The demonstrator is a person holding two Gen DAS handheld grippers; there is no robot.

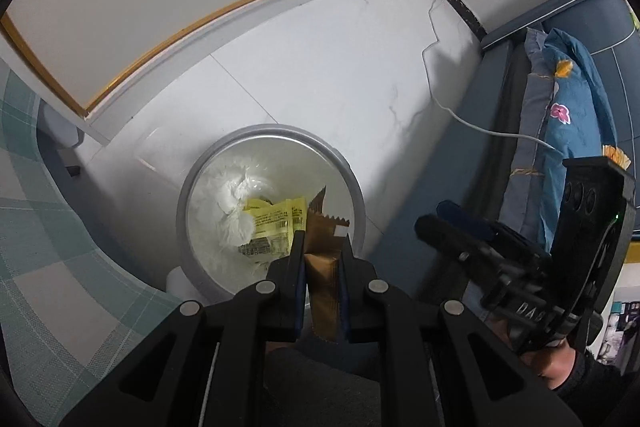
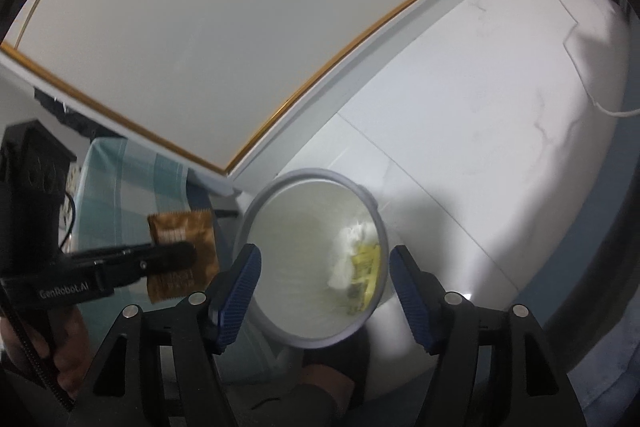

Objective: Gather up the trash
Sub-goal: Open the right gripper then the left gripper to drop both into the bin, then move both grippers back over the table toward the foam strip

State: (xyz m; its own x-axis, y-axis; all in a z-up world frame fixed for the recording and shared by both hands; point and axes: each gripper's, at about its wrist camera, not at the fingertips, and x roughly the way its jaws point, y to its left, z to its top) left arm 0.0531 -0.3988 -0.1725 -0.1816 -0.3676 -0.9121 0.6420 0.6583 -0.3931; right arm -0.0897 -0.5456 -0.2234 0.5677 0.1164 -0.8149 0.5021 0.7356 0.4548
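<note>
We see a brown snack wrapper (image 1: 322, 267), glossy, with a saw-tooth crimped end and a pale label patch, pinched flat between the blue pads of our left hand-held gripper (image 1: 322, 259), whose jaws are pressed almost together on it. In the left wrist view the wrapper hangs over the near rim of a round grey trash bin (image 1: 352, 183); in the right wrist view it sits left of the bin (image 2: 256, 211), just outside the rim, so we cannot tell exactly how far over the opening it is. Inside the bin lie a crumpled white tissue (image 1: 236, 203) and a yellow printed packet (image 1: 276, 223), low against a clear liner.

Our right hand-held gripper (image 2: 324, 291) is spread wide with nothing between its pads, framing the bin's mouth from above.

The bin stands on a white marble-look floor (image 1: 340, 67). A checked teal cloth (image 1: 36, 219) edges close on one side, a blue bed with a floral pillow (image 1: 568, 107) on the other, and a white cable (image 1: 480, 127) trails across the floor between. The floor beyond the bin lies open up to a white skirting.
</note>
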